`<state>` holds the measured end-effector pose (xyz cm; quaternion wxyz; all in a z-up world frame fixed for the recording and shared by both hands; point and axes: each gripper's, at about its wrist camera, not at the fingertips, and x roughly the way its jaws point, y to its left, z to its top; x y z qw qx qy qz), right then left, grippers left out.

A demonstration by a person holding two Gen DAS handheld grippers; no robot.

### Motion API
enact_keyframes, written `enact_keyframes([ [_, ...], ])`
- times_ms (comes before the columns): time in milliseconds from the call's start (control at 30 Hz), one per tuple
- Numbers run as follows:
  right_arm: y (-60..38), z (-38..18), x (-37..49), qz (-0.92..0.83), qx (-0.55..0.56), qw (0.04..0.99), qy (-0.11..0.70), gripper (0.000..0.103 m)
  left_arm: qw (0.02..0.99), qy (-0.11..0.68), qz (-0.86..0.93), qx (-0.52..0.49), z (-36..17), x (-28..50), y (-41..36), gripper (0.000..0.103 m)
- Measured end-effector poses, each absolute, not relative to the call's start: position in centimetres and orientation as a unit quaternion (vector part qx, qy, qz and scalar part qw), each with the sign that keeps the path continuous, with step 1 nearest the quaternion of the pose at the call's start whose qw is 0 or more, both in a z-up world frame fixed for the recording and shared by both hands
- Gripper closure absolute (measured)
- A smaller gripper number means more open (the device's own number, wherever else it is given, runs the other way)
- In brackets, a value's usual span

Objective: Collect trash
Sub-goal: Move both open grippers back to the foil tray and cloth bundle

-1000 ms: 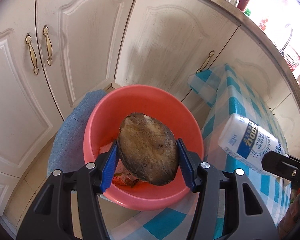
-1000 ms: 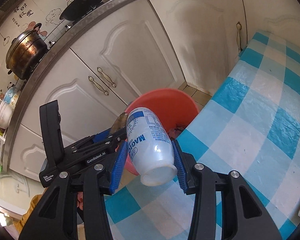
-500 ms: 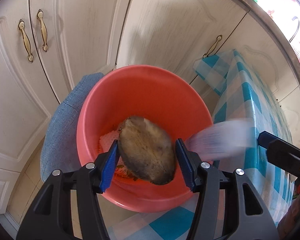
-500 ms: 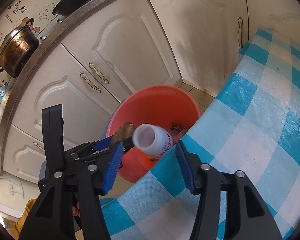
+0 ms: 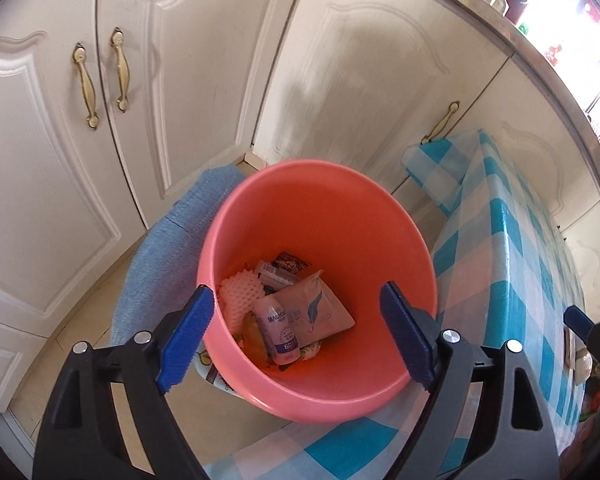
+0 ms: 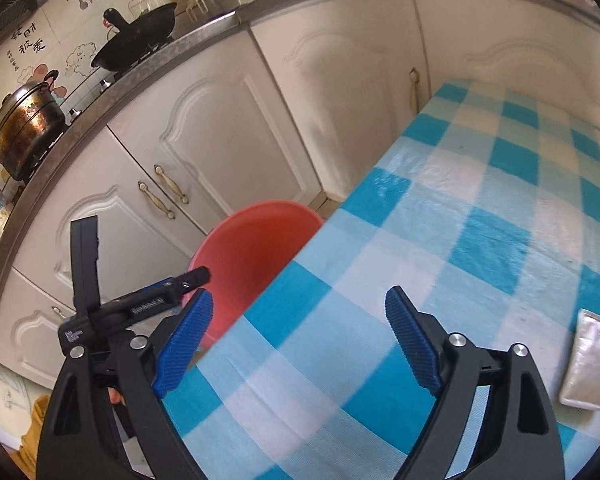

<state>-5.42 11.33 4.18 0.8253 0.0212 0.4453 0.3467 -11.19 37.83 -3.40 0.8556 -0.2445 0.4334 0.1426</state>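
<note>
**Both tongs empty above the red bin**

Left wrist view: left gripper [image 5: 296, 336] poised over the red plastic bin [image 5: 404, 224], jaws opening, nothing between the blue pads. Down in the bin, a small white bottle [image 5: 278, 334] lying on its side near the front, a pale pouch [image 5: 320, 312] just right of it, a bumpy white foam net [image 5: 240, 294] to the left, a dark wrapper [image 5: 292, 262] at the far side. Blue mat [image 5: 168, 240] under the bin's left edge; checked tablecloth [image 5: 512, 248] to the right.

Right wrist view: right gripper [image 6: 300, 340] above the near edge of the checked tablecloth [image 6: 472, 216], jaws opening too, nothing held. Bin [image 6: 256, 240] showing past the table's left edge, left gripper's body beside it. On the cloth at near right, a flat silvery packet [image 6: 590, 360], lying alone.

Likely next piece of trash: that packet. Probably light, thin, limp and a little slick; best pinched across a short edge, pads pressed low to the cloth so it lifts rather than slides.
</note>
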Motion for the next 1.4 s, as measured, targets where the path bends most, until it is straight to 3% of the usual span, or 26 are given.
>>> enact_keyframes([
  [1167, -1.0, 4.4, -8.4, 0.276, 0.118, 0.873, 0.385, 0.012, 0.892, 0.410, 0.049, -0.186, 2.2, -11.1, 27.3, 0.013],
  [1400, -3.6, 4.4, -8.5, 0.248, 0.124, 0.886, 0.372, 0.011, 0.895, 0.413, 0.034, -0.167, 2.7, -10.8, 24.4, 0.008],
])
